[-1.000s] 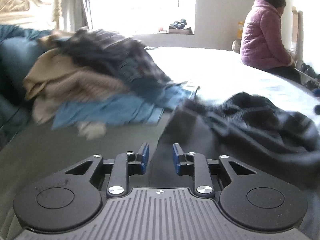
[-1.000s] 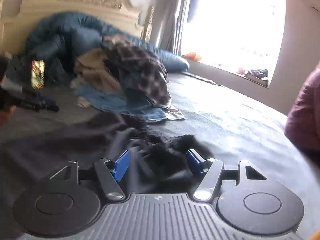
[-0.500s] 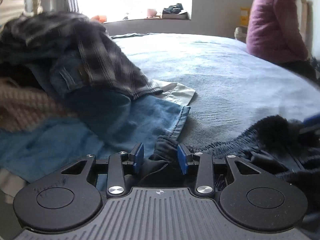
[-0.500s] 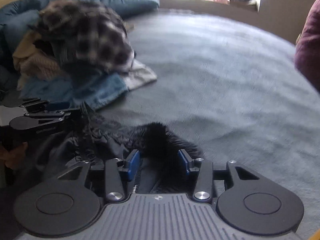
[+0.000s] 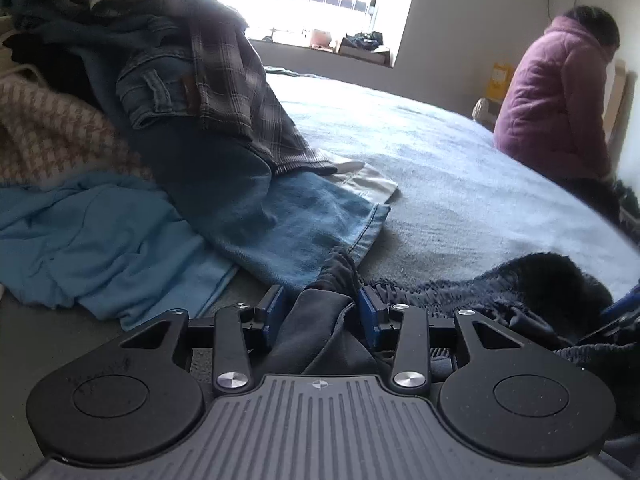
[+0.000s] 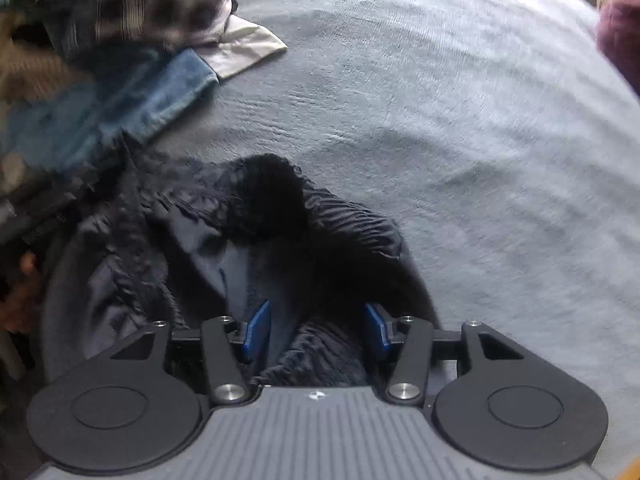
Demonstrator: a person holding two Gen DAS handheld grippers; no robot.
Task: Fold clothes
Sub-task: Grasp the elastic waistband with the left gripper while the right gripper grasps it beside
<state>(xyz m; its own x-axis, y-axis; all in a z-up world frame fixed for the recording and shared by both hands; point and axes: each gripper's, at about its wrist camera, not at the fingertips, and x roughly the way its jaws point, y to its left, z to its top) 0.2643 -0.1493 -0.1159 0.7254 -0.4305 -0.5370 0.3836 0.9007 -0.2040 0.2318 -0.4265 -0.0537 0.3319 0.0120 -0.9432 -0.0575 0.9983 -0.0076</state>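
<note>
My left claw (image 5: 320, 312) and right claw (image 6: 316, 330) both opening, dark garment (image 6: 240, 236) bunched between each pair of pads. Garment lies on bed (image 6: 460, 120), its left edge beside clothes pile (image 5: 168, 112). Bare bed right and ahead.

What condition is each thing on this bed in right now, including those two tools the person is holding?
Left tool: jaws opening, dark cloth bunched between them.
Right tool: jaws opening, dark cloth between them.
Dark garment: crumpled, unfolded, lying on the bed.
Clothes pile: heaped, unfolded.
Plaid shirt: draped over the pile.
Jeans: spread flat under the pile.
Bed cover: mostly smooth, slightly rippled.
Person in a purple jacket: sitting at the bed's far edge.
</note>
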